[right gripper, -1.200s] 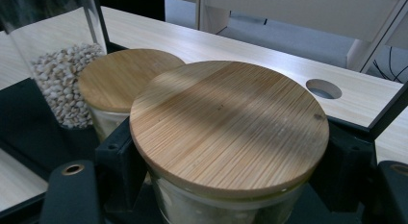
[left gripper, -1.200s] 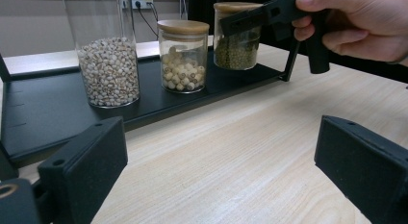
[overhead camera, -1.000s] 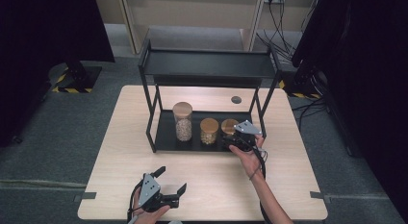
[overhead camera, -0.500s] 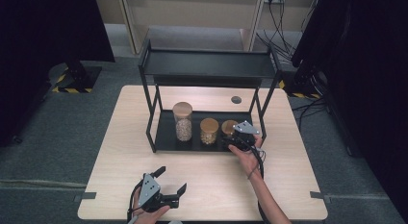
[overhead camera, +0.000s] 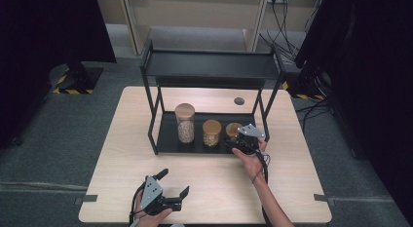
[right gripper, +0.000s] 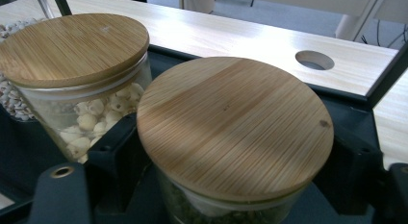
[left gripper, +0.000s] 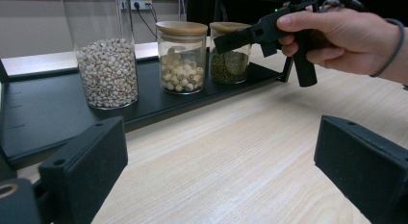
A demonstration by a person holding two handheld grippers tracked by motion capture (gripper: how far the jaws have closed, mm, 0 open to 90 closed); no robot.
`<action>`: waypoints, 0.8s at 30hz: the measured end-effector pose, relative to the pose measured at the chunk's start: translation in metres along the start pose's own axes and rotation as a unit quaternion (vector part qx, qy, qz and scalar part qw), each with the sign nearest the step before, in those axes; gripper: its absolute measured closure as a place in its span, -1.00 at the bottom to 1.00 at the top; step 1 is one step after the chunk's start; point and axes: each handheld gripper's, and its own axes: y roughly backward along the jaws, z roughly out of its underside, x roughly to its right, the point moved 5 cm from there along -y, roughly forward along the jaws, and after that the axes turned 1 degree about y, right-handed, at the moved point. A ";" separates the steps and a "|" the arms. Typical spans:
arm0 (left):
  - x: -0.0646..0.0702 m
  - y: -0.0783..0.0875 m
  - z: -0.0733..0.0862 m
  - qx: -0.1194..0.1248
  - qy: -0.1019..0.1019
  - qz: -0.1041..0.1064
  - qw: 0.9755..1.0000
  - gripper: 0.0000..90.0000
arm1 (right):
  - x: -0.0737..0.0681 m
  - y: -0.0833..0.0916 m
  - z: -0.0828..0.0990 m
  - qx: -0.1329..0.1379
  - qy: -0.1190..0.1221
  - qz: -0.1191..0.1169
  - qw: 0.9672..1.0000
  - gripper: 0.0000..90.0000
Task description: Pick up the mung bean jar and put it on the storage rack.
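High view — the right gripper (overhead camera: 233, 142) at the green-bean jar (overhead camera: 233, 132) on the rack's lower tray (overhead camera: 165, 139).
Its jaws have just been opening, and in the right gripper view they stand either side of the jar without clearly pressing — a release, I judge, with the jar set down beside the two other jars (overhead camera: 212, 133). The left gripper (overhead camera: 174, 183) rests wide apart and empty on the table (overhead camera: 292, 154), near the front edge.

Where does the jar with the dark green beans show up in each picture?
High view: green bean jar rightmost on the shelf tray.
Left gripper view: jar upper centre, rightmost of three.
Right gripper view: jar centre, between the jaws.
Shared landmark: white bead jar beside it.
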 end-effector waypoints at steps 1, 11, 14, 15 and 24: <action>0.000 0.000 0.000 0.000 -0.001 0.000 1.000 -0.91 | -0.001 0.001 -0.001 0.000 0.001 0.005 1.000 -0.66; 0.000 0.001 0.000 0.003 -0.002 0.000 1.000 -0.91 | -0.011 0.020 -0.010 0.025 0.001 0.014 1.000 -0.84; 0.000 0.001 -0.001 0.003 -0.002 -0.001 1.000 -0.91 | -0.013 0.024 -0.009 0.032 -0.003 0.016 0.999 -0.90; 0.000 0.001 -0.001 0.003 -0.002 -0.001 1.000 -0.91 | -0.013 0.026 -0.009 0.034 -0.003 0.013 0.999 -0.91; 0.000 0.001 -0.001 0.003 -0.002 -0.001 1.000 -0.91 | -0.016 0.046 -0.005 0.059 -0.006 -0.010 0.998 -0.94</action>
